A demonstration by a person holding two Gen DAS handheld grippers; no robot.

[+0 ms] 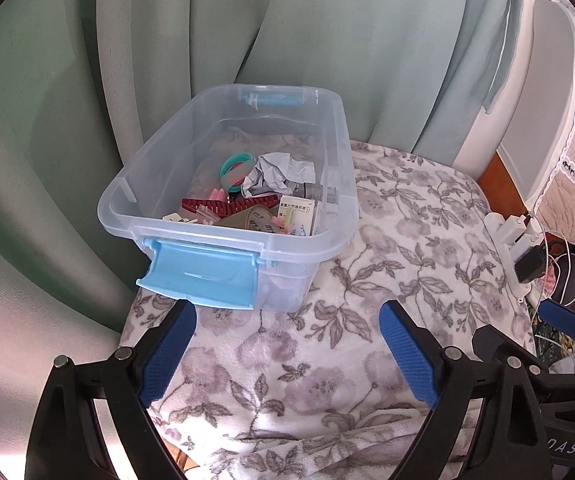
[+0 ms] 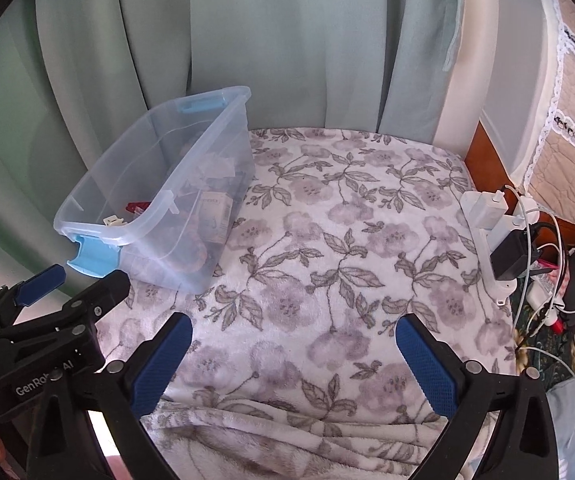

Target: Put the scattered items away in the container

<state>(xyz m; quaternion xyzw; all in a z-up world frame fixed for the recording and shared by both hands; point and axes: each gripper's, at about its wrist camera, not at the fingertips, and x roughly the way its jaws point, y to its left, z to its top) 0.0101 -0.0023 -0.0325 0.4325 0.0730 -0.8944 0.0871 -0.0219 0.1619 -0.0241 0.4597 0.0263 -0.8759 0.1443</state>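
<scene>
Nearby, a white power strip (image 2: 491,236) edges the floral blanket (image 2: 327,240); beside the clear plastic bin (image 1: 247,184), both grippers (image 1: 287,340) (image 2: 293,354) gape, holding nothing.

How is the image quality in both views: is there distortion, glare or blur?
Left wrist view: strong fisheye bending with dark corners; the clear container and its contents are sharp; soft daylight, no hard shadows. Right wrist view: same curved edges; the floral blanket is evenly lit; a bright overexposed patch shows low between the right gripper fingers.
</scene>
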